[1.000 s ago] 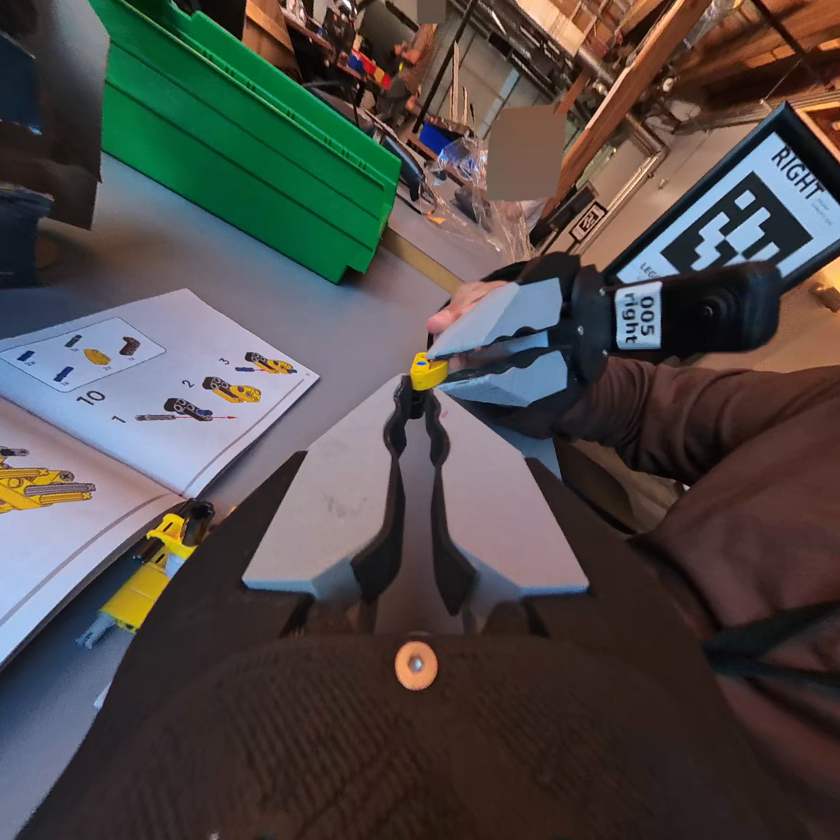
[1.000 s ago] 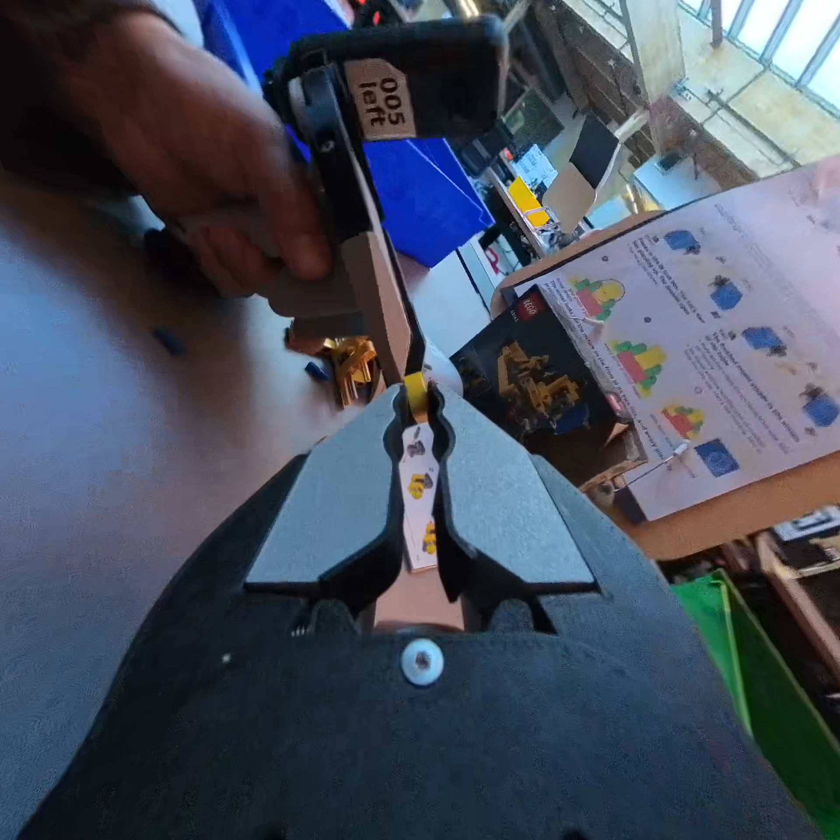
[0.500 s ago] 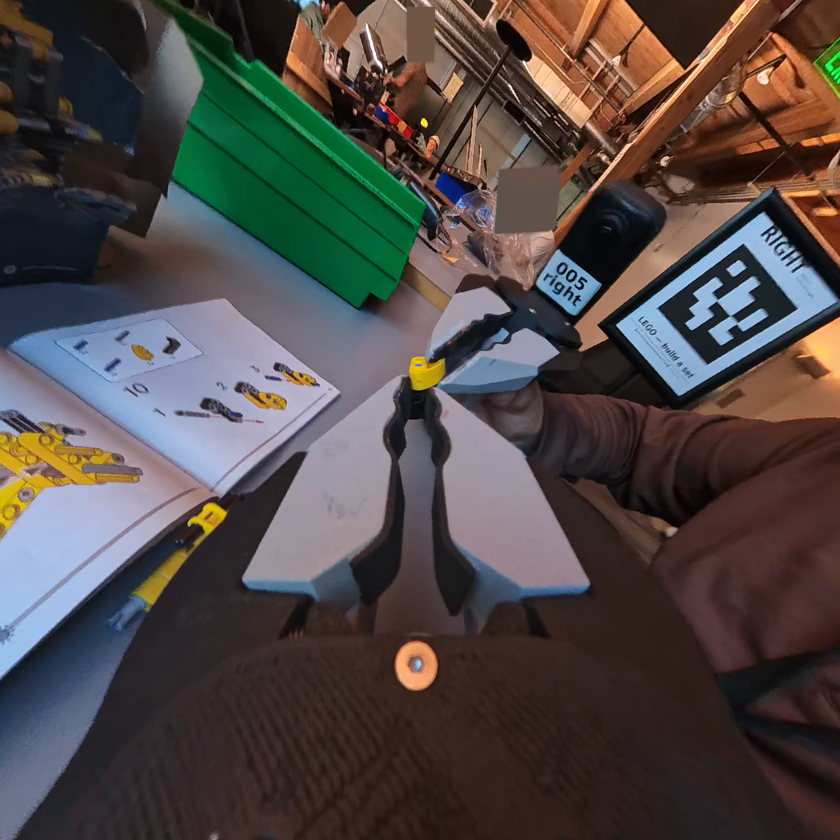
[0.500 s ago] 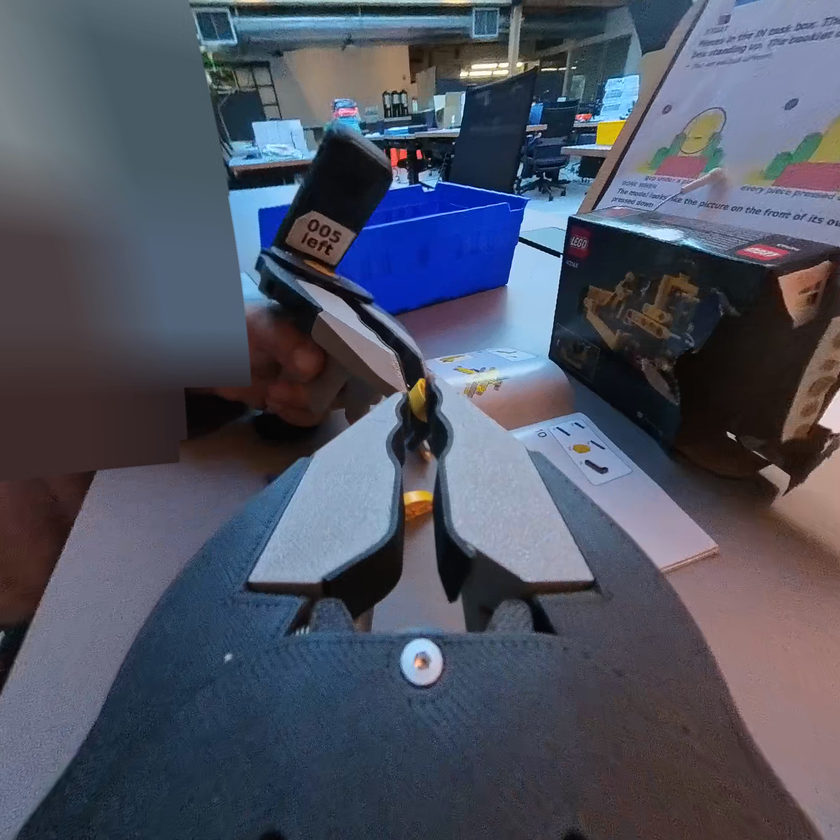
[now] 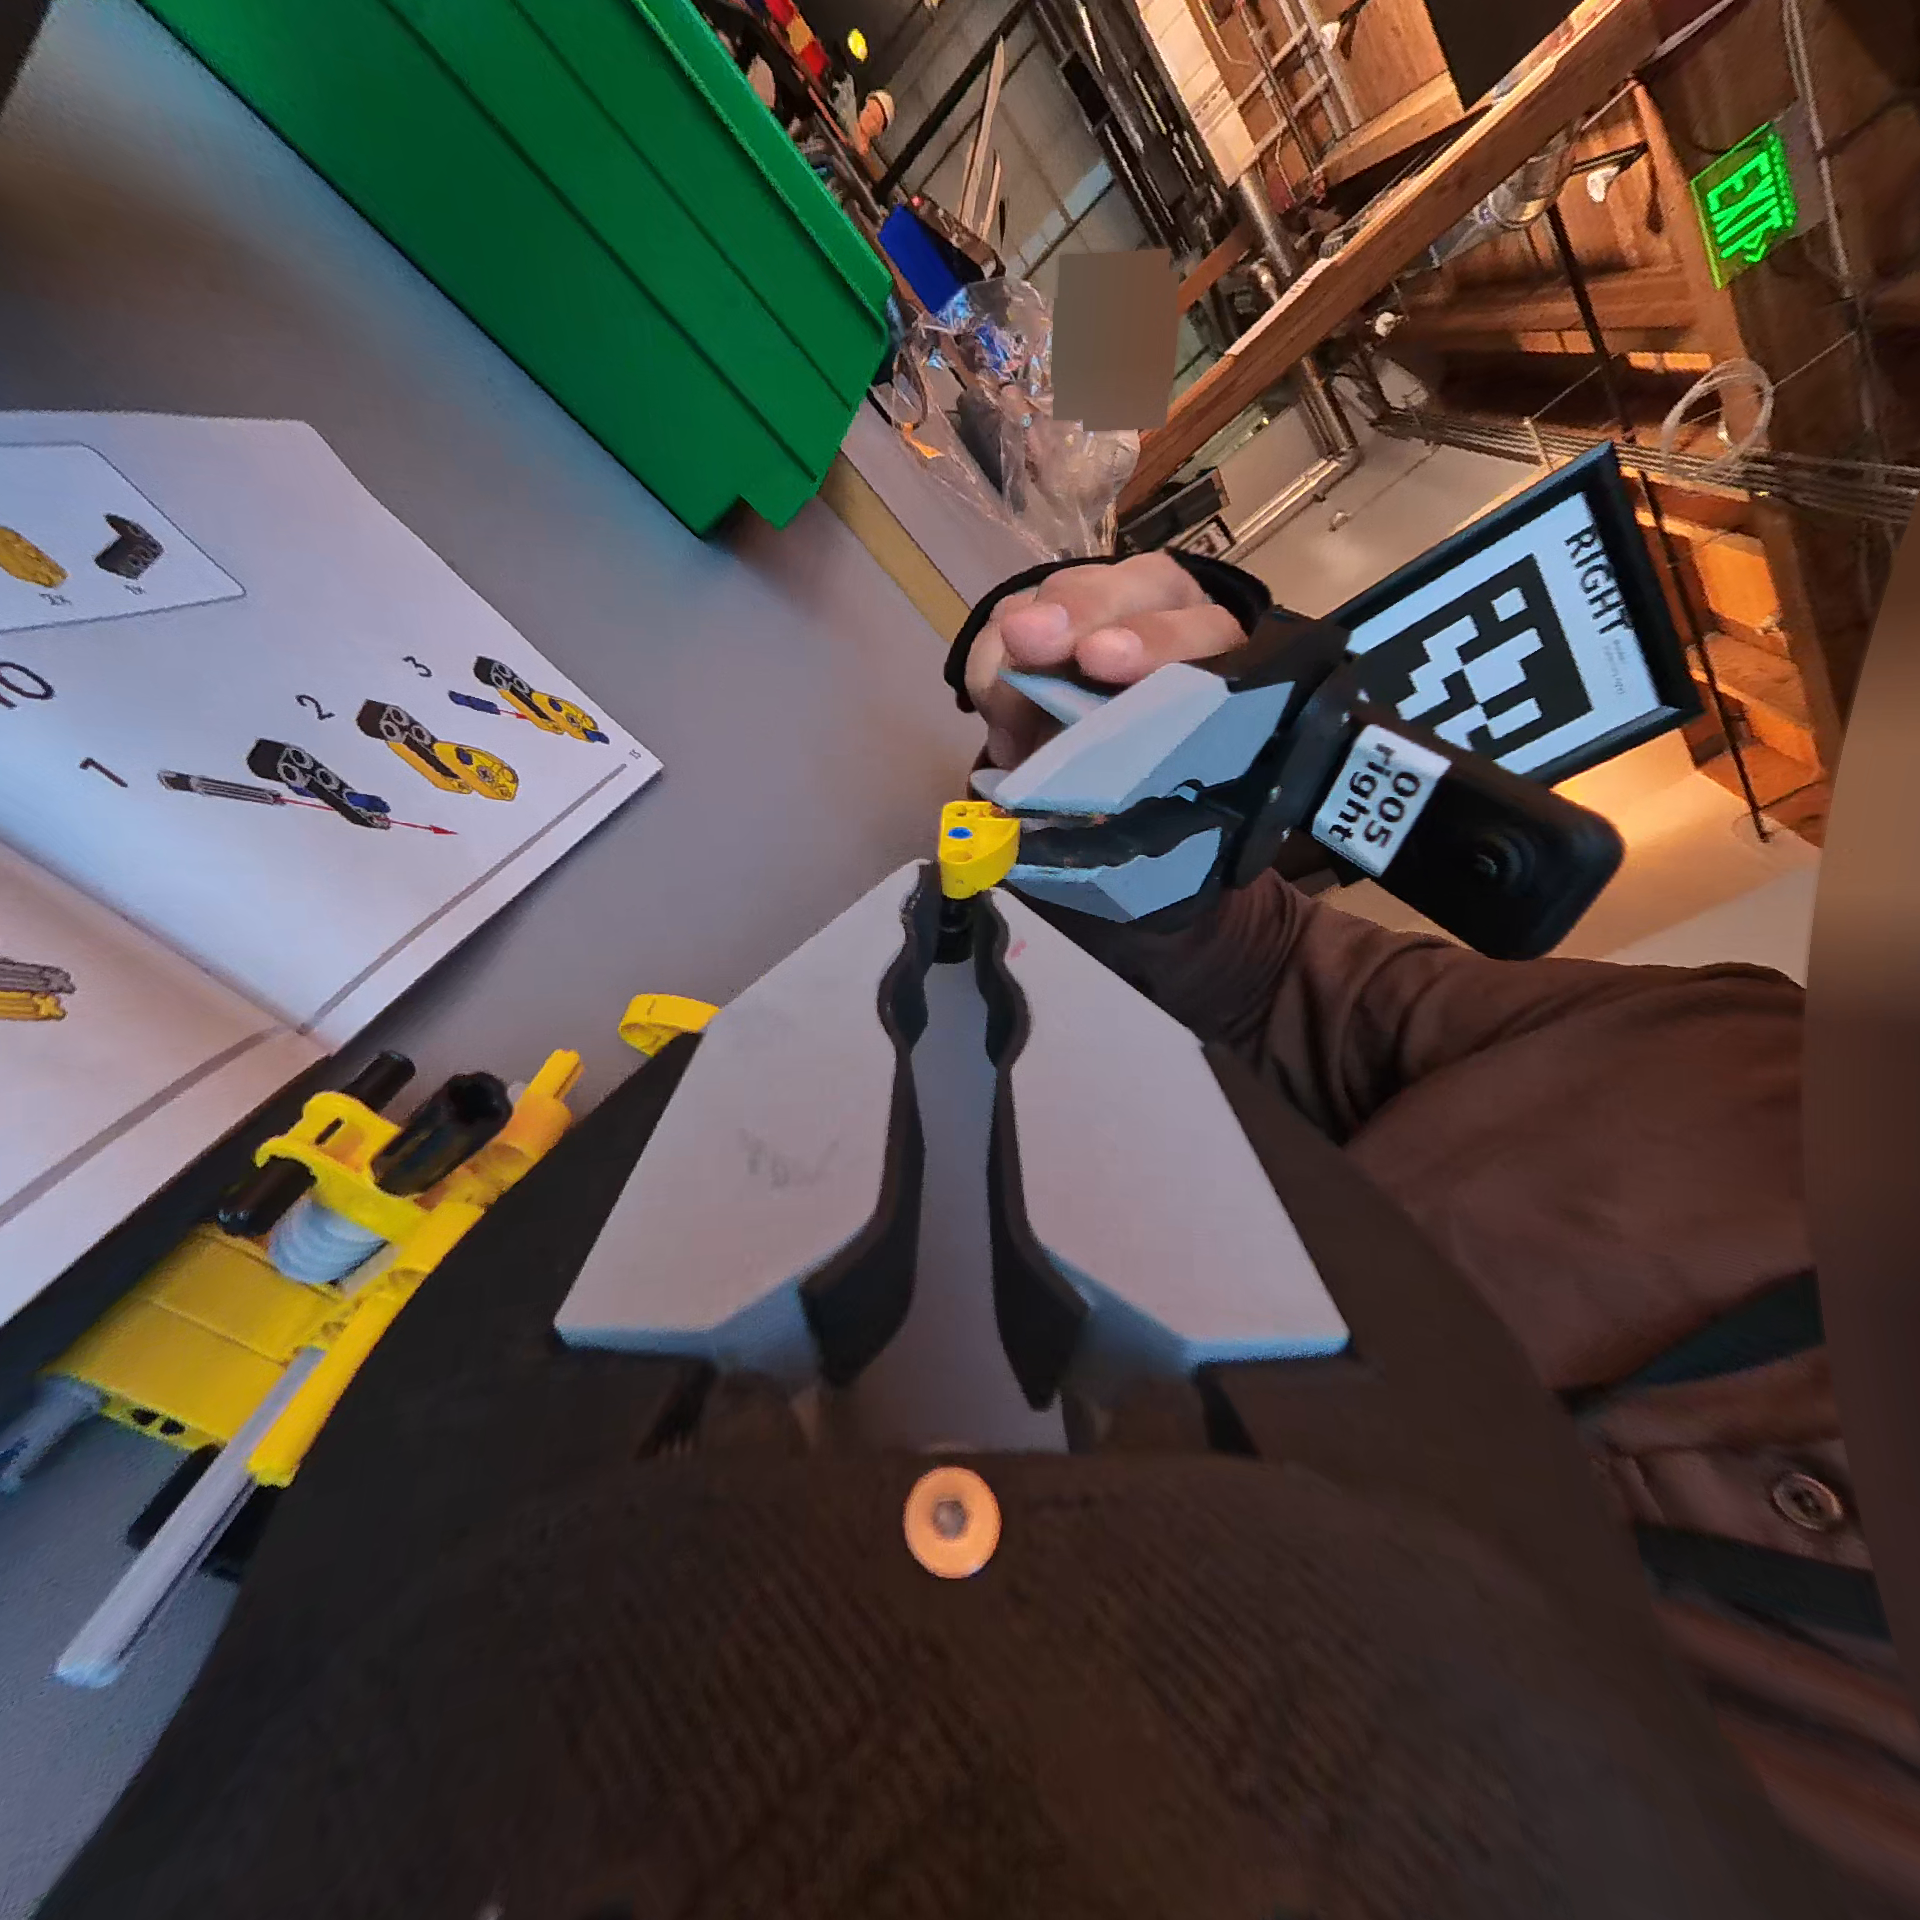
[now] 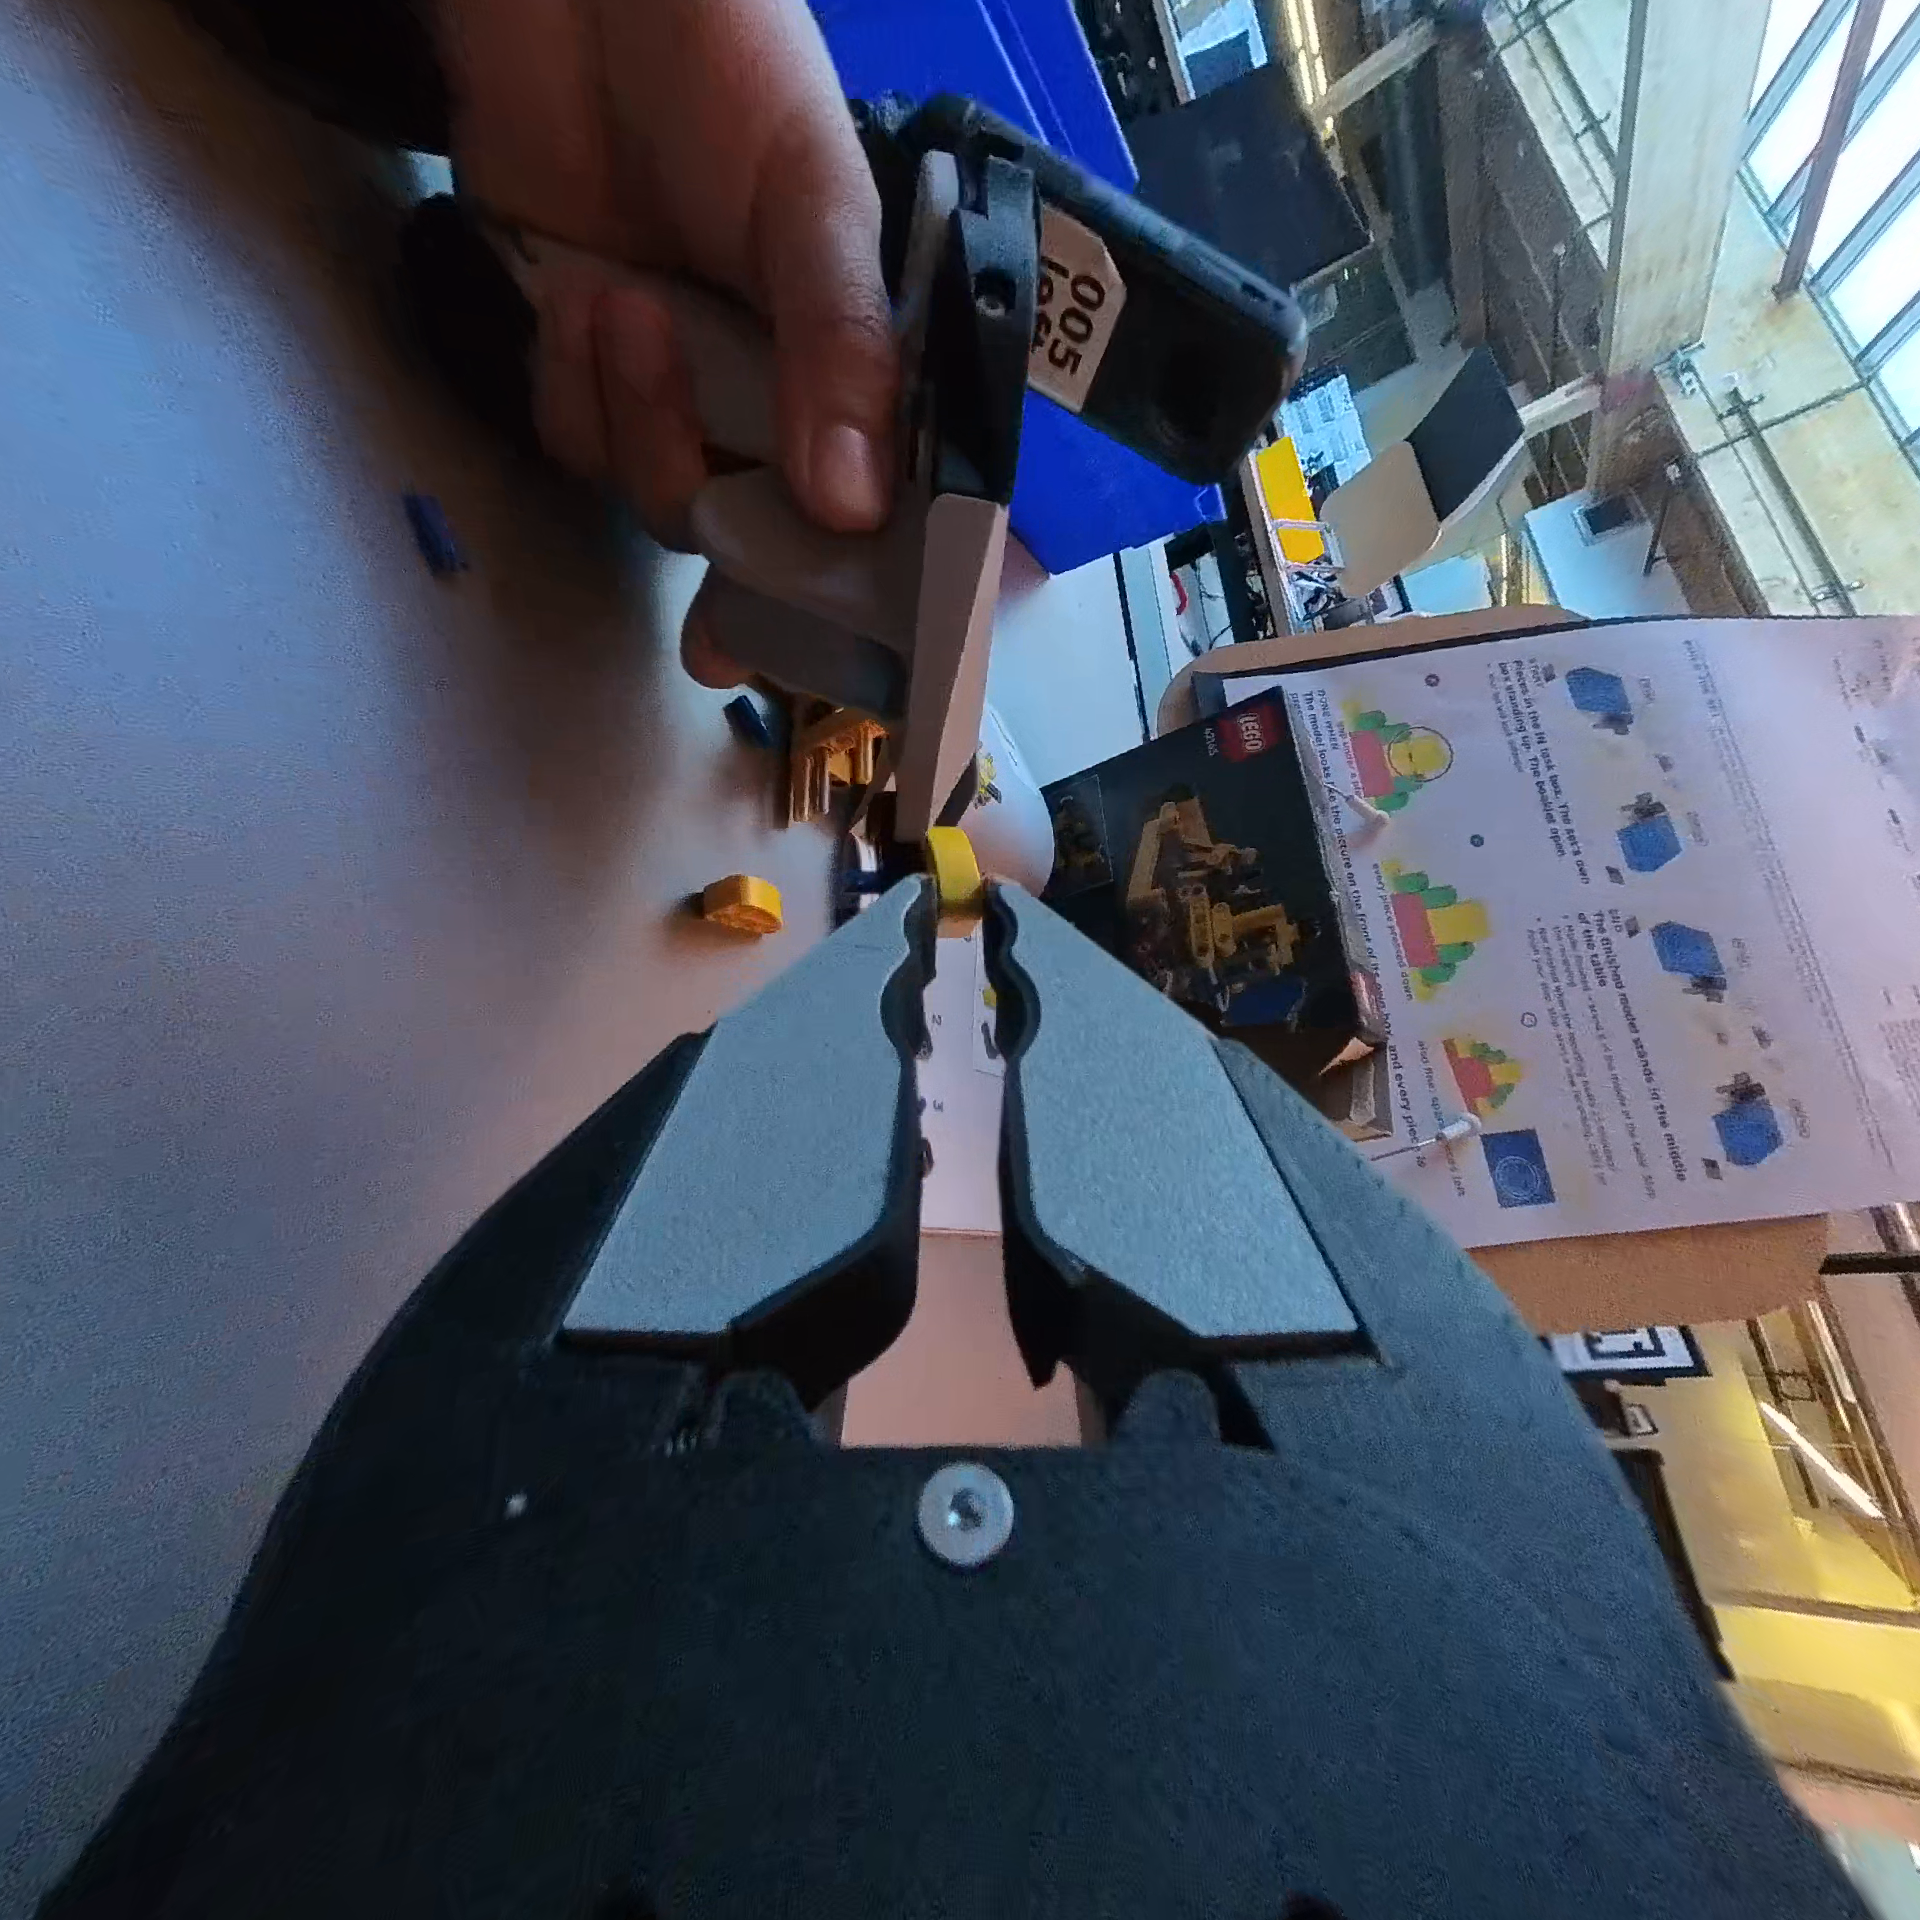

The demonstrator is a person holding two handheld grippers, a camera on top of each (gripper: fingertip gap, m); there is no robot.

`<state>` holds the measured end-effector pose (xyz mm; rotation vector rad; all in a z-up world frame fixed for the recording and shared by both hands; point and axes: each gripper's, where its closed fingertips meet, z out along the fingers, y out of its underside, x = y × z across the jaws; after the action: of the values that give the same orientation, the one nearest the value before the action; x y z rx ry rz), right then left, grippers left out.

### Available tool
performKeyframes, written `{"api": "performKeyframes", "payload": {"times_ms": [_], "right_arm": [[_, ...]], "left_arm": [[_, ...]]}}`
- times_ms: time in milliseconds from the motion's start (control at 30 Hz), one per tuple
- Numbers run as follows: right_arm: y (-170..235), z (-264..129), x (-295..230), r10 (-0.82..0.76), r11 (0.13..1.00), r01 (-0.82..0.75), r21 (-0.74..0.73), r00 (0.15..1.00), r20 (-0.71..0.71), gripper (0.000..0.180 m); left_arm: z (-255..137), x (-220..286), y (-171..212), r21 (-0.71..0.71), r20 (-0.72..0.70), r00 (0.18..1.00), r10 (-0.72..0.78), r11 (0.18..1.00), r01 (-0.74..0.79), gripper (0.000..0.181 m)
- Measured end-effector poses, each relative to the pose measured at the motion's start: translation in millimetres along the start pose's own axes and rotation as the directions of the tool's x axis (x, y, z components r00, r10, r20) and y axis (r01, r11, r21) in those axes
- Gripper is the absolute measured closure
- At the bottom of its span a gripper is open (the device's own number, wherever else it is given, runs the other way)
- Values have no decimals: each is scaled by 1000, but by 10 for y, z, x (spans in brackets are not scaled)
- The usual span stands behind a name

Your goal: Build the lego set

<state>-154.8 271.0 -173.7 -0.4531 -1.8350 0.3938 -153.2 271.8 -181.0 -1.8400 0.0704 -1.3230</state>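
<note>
In the left wrist view, my left gripper (image 5: 951,920) is shut on a small black piece (image 5: 952,938). A small yellow piece (image 5: 975,833) with a blue pin sits on top of the black piece. My right gripper (image 5: 1013,831) reaches in from the right and is shut on the yellow piece. In the right wrist view, my right gripper (image 6: 954,906) pinches the same yellow piece (image 6: 951,868), and my left gripper (image 6: 920,831) comes down from above to meet it. Both are held above the grey table (image 5: 727,644).
An open instruction booklet (image 5: 312,727) lies at the left, with a yellow and black sub-assembly (image 5: 312,1195) and a loose yellow piece (image 5: 665,1013) beside it. A green bin (image 5: 571,208) stands behind. The set's box (image 6: 1216,894), a blue bin (image 6: 1091,468) and small blue pins (image 6: 431,530) show in the right wrist view. The grippers are tip to tip, or close to it.
Both grippers have stayed shut and joined at the yellow piece while they turned together. The right gripper now lies level from the right, and the sub-assembly shows closer in the left wrist view.
</note>
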Motion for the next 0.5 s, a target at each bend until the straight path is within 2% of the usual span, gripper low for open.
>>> {"api": "performKeyframes", "payload": {"times_ms": [133,267,367,433,500], "right_arm": [[-78,20,17,21,997,-23,75,1000,16,170],[4,73,19,90,994,-93,56,994,58,173],[67,106,42,255,963,-258,78,966,38,174],[89,141,82,292,953,-291,78,956,4,175],[110,196,129,397,913,-395,99,918,-7,175]], "left_arm": [[21,42,38,-32,-45,999,-28,999,26,177],[3,-28,0,-5,12,1000,-10,1000,10,177],[-12,-65,-37,7,25,1000,-6,1000,6,176],[-30,-92,-88,36,52,998,19,999,-21,176],[-66,-131,-150,77,71,997,11,997,-16,176]]}}
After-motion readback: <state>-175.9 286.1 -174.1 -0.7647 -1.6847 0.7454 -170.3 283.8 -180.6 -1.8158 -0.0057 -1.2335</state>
